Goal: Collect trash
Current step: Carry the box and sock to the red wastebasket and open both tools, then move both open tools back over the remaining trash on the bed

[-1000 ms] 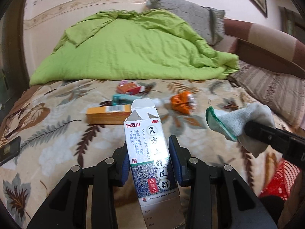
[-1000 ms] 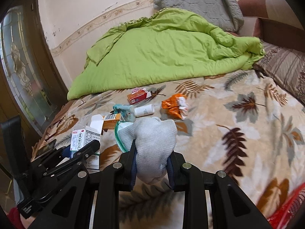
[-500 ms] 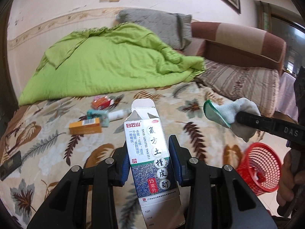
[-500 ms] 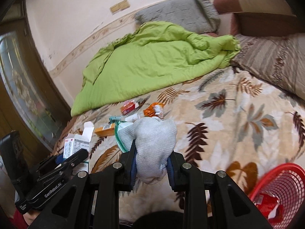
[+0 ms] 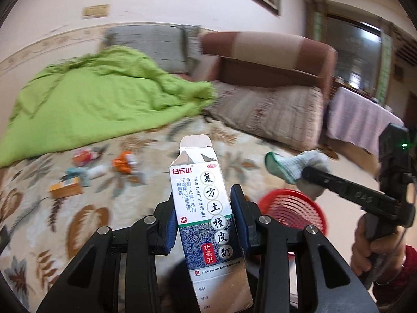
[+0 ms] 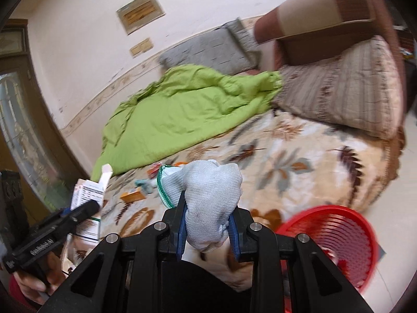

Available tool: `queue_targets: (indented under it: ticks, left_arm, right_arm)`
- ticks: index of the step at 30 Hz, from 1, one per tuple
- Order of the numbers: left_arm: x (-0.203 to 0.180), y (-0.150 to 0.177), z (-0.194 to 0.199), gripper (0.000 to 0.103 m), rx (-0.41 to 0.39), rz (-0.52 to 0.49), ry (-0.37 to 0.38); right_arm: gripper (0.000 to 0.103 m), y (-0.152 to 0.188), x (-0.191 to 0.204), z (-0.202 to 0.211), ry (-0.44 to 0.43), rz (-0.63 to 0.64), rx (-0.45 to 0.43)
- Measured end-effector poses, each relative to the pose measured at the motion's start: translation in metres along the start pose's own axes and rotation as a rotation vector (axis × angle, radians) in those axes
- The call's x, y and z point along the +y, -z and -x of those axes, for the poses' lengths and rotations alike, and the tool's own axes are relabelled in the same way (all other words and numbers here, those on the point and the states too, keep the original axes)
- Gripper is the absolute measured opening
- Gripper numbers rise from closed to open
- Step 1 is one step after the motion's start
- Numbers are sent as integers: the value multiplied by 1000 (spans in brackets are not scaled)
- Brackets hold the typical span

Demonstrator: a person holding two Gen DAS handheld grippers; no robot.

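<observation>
Basket (image 6: 336,237) on floor beside bed (image 6: 299,151), quilt (image 6: 182,112) on bed

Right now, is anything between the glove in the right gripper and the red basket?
Nothing visible. The right gripper holds the grey glove up over the bed edge, and the red basket sits on the floor, lower right, its mouth open with only air between. The left gripper holds the medicine box.

Your right gripper (image 6: 207,224) pinches a grey knitted glove (image 6: 211,203) between its blue pads. Beside it, lower right, sits the red basket (image 6: 336,240) on the floor. At far left your left gripper (image 6: 78,217) clamps a white carton (image 6: 90,195).
</observation>
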State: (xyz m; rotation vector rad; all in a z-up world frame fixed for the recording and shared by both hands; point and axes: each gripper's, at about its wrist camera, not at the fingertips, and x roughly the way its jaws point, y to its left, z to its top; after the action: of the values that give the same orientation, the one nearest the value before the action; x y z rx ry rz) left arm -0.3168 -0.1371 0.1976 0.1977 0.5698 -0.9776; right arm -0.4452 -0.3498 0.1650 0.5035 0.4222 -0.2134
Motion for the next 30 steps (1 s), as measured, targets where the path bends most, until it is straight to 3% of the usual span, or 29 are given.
queue_targets:
  ticks: [5, 12, 14, 15, 16, 17, 24, 30]
  left_arm:
    - [-46, -5, -43, 36, 94, -43, 188]
    - [-102, 6, -122, 36, 262, -107, 356]
    - [-113, 7, -136, 45, 285, -121, 386]
    - [-117, 8, -143, 58, 295, -125, 393]
    - [-118, 8, -147, 65, 296, -118, 396]
    - [-118, 8, -149, 65, 296, -110, 399]
    - [-81, 1, -152, 65, 280, -41, 372]
    - [-16, -4, -134, 68, 217, 31, 259]
  right_arm:
    - [29, 10, -49, 25, 107, -70, -7]
    - [30, 19, -110, 24, 227, -184, 45]
    - [34, 21, -121, 24, 251, -204, 57]
    - [36, 21, -127, 23, 265, -217, 61]
    - [44, 20, -130, 22, 269, -228, 65]
    - [53, 20, -135, 22, 268, -235, 71]
    - [60, 11, -141, 15, 326, -206, 84]
    - [60, 1, -116, -16, 227, -178, 123]
